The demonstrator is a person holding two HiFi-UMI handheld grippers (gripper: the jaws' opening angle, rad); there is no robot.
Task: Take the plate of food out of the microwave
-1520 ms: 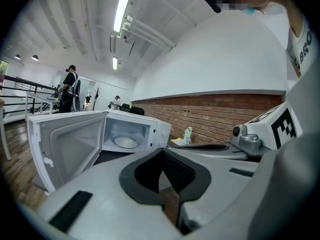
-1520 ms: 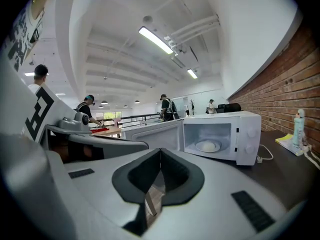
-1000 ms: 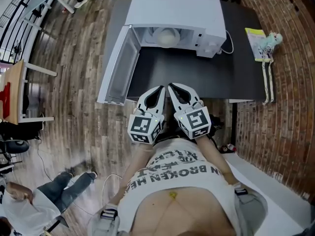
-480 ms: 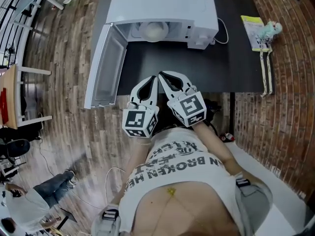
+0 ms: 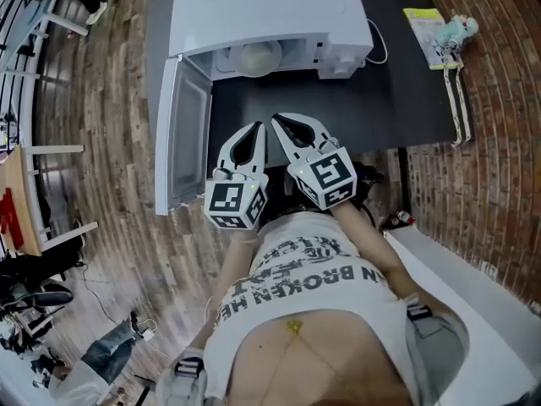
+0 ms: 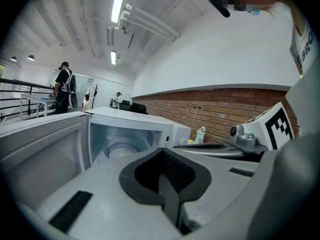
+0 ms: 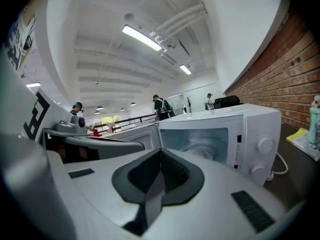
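A white microwave (image 5: 266, 11) stands on the black table (image 5: 380, 100) with its door (image 5: 184, 134) swung open to the left. Inside it, on the turntable, sits a pale plate of food (image 5: 256, 57), also seen in the left gripper view (image 6: 121, 151) and the right gripper view (image 7: 204, 150). My left gripper (image 5: 256, 128) and right gripper (image 5: 277, 120) are side by side over the table's front edge, pointing at the microwave's opening and well short of it. Both are shut with nothing between the jaws (image 6: 163, 153) (image 7: 160, 153).
A yellow packet (image 5: 425, 25) and a small toy figure (image 5: 455, 29) lie at the table's far right by the brick floor. A white cable (image 5: 380, 47) runs beside the microwave. People stand far off by a railing (image 6: 64, 86).
Both grippers have moved a little forward over the table's front edge toward the microwave, still shut. The head view has shifted, so the microwave sits further left.
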